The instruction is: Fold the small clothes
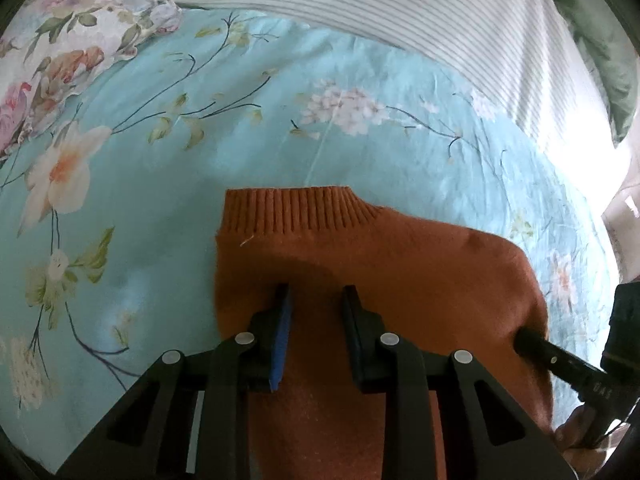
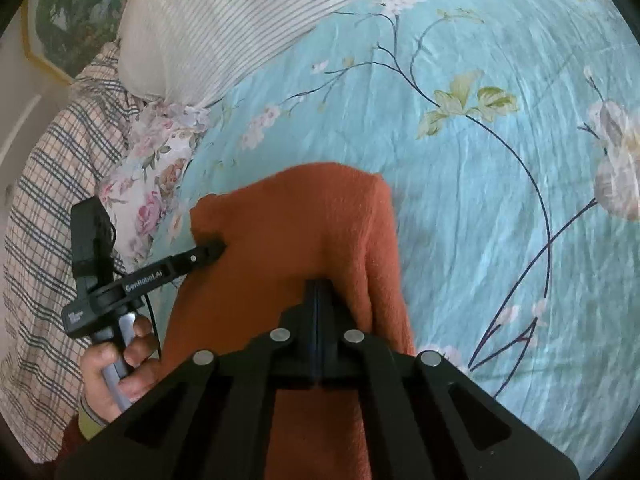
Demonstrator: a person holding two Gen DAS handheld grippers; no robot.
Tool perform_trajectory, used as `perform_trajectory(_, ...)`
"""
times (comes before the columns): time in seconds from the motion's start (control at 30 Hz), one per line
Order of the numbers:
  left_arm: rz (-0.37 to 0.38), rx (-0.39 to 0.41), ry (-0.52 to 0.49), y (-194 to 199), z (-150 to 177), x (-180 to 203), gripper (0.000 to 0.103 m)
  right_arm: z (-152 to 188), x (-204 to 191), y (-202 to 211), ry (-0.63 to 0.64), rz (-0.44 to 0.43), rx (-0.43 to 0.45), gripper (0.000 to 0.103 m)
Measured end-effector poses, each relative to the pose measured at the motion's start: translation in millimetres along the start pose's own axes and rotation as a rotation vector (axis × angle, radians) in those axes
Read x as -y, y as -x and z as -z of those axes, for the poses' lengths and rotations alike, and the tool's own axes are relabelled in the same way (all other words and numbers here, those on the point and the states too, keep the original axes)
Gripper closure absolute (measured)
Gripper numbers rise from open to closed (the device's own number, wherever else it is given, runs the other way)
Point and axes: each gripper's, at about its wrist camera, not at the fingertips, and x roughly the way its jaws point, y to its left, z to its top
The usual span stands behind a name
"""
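The left gripper stands with its jaws apart, tips pressed down on the orange knit garment at lower centre of its view, no cloth pinched between them, apparently to pin the layer flat. The right gripper has its jaws together at lower centre of its view, resting on a raised fold of the same garment, probably pressing it down. The garment lies on the blue floral bedsheet, ribbed hem towards the striped pillow at the top.
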Motion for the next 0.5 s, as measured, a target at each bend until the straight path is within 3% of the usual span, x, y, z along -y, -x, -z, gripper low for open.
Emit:
perform_trajectory(0.17,0.1,0.051,-0.013,48,36,4,0.079,21,-16,39,0.049,-0.012,0.026,0.099)
perform_trajectory(0.27,0.167,0.091,-0.065,89,80,12,0.079,45,-27,62,0.08,-0.026,0.029,0.099)
perform_trajectory(0.5,0.212,0.114,-0.187,132,167,33,0.079,99,-29,76,0.073,-0.012,-0.009,0.099)
